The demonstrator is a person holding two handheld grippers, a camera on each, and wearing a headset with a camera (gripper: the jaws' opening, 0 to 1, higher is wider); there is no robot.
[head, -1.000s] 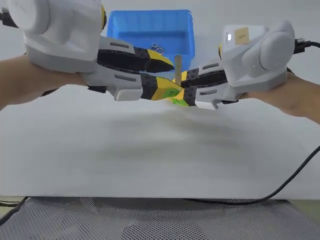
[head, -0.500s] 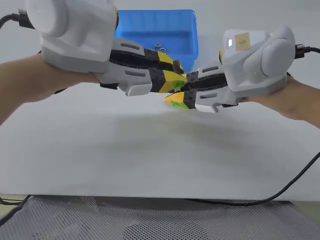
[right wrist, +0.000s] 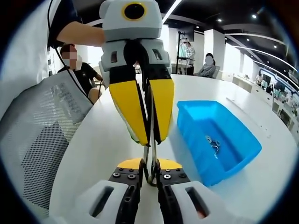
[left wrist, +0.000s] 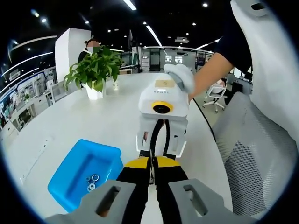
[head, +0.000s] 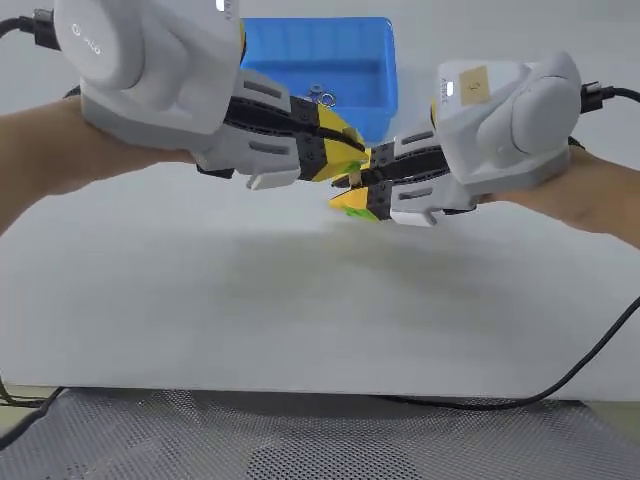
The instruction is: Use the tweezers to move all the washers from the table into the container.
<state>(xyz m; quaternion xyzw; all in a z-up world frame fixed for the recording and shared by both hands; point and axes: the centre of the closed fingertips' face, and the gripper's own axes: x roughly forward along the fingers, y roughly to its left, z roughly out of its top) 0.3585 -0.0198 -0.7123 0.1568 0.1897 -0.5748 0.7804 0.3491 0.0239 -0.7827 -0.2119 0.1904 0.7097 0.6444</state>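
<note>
The white table (head: 300, 300) runs off the head view on both sides, and its near edge gives way to a grey mesh surface (head: 300, 450). The blue plastic container (head: 300, 50) stands at the far side, its front wall partly hidden behind the two grippers; the small metal washers (head: 321, 97) lie in a cluster on its floor, too small to count. In the head view the jaw tips meet nose to nose and cover whatever is between them.

The right gripper view is clearer: the thin metal tweezers (right wrist: 149, 151) run as a narrow strip between the yellow jaws of the left gripper (right wrist: 145, 140) down into the right gripper (right wrist: 149, 164). Both pairs of jaws stand nearly closed, pinching the tweezers — one from each end. The tweezer tips cannot be made out.

The left hand (head: 60, 160) and right hand (head: 590, 195) hold the grippers level above the table, pointing at each other, just in front of the container.
</note>
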